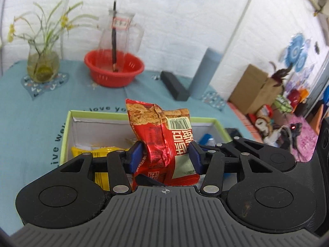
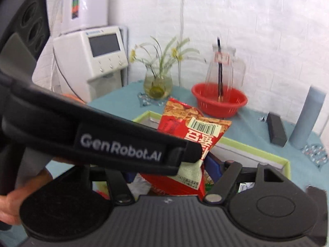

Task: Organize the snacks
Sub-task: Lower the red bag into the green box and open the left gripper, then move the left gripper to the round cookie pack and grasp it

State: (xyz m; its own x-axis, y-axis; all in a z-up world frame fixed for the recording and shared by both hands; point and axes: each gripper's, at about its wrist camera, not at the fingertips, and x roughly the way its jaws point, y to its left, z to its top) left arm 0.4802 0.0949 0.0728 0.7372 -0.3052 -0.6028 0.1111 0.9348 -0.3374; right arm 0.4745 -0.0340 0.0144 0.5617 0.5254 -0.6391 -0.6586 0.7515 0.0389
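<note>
The left gripper [image 1: 164,158] is pinching a red snack bag [image 1: 162,135] between its blue pads [image 1: 135,156], jaws drawn in against the crinkled foil at about mid-height. The bag is standing upright in that grip, barcode end up, and it is hanging over the open box [image 1: 67,127] with the pale green rim. That looks like the reason for the pose: the box is serving as the bin for the snacks, and holding the bag by its waist is keeping it clear of the walls for a drop inside.

A yellow packet [image 1: 98,154] is already lying in the box at the near left corner, so the sorting seems partly done.

From the right wrist view, the same red bag [image 2: 195,127] is showing over the box's rim [image 2: 285,162], with the left tool's black body crossing the foreground. The right gripper [image 2: 174,177] is sitting close beneath the bag, but its fingers are mostly hidden behind that tool and the bag, so I cannot tell how its jaws are standing or whether it is touching the bag.

Further back on the blue tablecloth [image 1: 30,123], a red basket [image 1: 114,68] holding a glass jug [image 1: 121,33] and a vase of flowers [image 1: 43,61] are standing well apart from the box, out of the way.
</note>
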